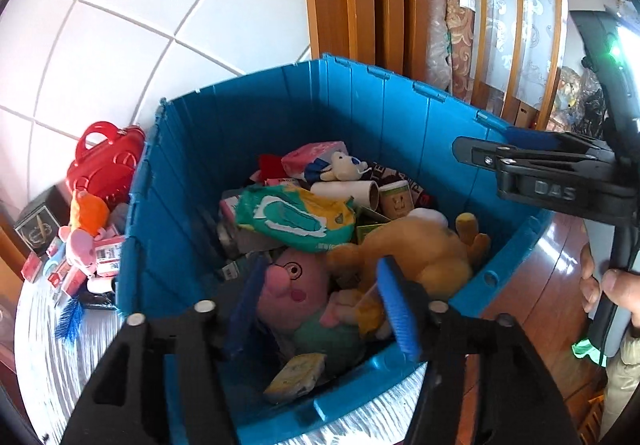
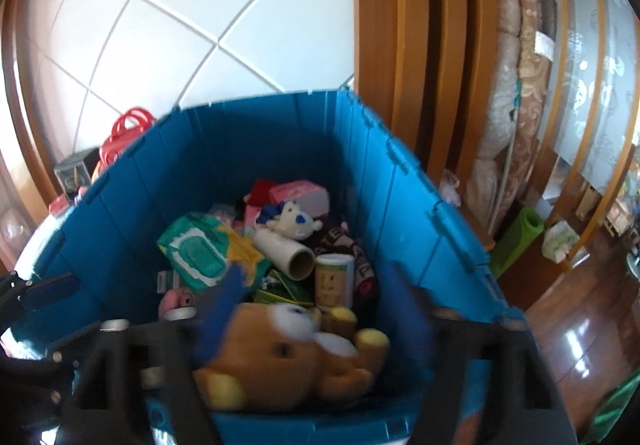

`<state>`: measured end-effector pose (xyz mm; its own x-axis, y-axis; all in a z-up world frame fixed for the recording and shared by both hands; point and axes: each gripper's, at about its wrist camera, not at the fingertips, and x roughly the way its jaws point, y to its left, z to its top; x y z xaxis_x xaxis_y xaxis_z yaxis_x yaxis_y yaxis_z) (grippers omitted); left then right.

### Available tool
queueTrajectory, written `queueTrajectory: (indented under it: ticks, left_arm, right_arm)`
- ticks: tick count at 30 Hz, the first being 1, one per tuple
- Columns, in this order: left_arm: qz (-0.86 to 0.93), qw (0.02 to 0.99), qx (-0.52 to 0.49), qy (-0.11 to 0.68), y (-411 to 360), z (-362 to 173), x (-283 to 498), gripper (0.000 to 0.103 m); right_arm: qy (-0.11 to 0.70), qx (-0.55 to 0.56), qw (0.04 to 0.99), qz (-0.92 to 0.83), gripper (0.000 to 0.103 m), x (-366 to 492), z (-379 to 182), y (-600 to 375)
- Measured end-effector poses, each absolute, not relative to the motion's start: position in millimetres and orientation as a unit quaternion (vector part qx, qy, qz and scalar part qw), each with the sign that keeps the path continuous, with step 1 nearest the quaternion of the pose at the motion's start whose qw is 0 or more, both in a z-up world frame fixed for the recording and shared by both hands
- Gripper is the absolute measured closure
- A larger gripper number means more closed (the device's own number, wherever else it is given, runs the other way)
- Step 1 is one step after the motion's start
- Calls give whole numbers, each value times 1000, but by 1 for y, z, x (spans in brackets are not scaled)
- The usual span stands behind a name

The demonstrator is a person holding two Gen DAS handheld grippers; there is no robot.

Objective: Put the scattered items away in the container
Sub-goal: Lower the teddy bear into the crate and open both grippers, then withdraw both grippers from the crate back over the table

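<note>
Left wrist view: left gripper (image 1: 320,309) hangs over the near edge of the blue bin (image 1: 248,117), jaws spread wide, nothing between the blue pads. Below it in the bin: pink pig plush (image 1: 292,285), brown bear plush (image 1: 424,249) just right of it, green wet-wipes pack (image 1: 296,217) behind, cardboard tube (image 1: 346,191), small white plush (image 1: 344,165), pink tissue pack (image 1: 314,155) at the back. Right gripper (image 1: 516,143) enters from the right above the bin's far-right rim; side-on, so can't tell how far it's open, nothing seen in it. Outside the bin on the left: red handbag (image 1: 106,161), orange-and-pink plush (image 1: 86,229), small red-white boxes (image 1: 108,257), blue brush (image 1: 72,319), all on a white striped mat (image 1: 52,357).

Right wrist view: blurred. Right gripper (image 2: 316,301) is over the bin (image 2: 224,149), jaws wide apart, empty. Bear plush (image 2: 296,361) lies in the bin's near end, below and between the fingers, not touching them as far as I can tell. Wipes pack (image 2: 200,257), tube (image 2: 286,251) and a small green-label can (image 2: 334,279) sit mid-bin. Left gripper (image 2: 44,293) shows at the left edge.
</note>
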<state>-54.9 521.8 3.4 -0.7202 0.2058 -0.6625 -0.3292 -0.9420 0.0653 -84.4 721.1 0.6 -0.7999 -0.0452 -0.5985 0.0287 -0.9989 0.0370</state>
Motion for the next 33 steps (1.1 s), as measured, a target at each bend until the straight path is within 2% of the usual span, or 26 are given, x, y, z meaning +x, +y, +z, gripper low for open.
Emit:
queueTrajectory:
  ticks: [3, 9, 17, 26, 33]
  left_arm:
    - [928, 144, -332, 87, 514, 11, -44, 39]
    - [945, 113, -299, 67, 484, 29, -19, 26]
    - [962, 33, -269, 30, 412, 41, 8, 23]
    - [963, -46, -265, -26, 265, 27, 32, 23]
    - [961, -78, -264, -34, 135, 17, 55, 23]
  right_arm:
    - [-14, 291, 20, -956, 0, -69, 11, 719]
    - [-26, 264, 36, -964, 0, -46, 26, 704]
    - [-19, 232, 100, -967, 0, -25, 38, 640]
    - [8, 222, 150, -964, 0, -15, 44, 523]
    - [10, 212, 180, -960, 0, -10, 47, 399]
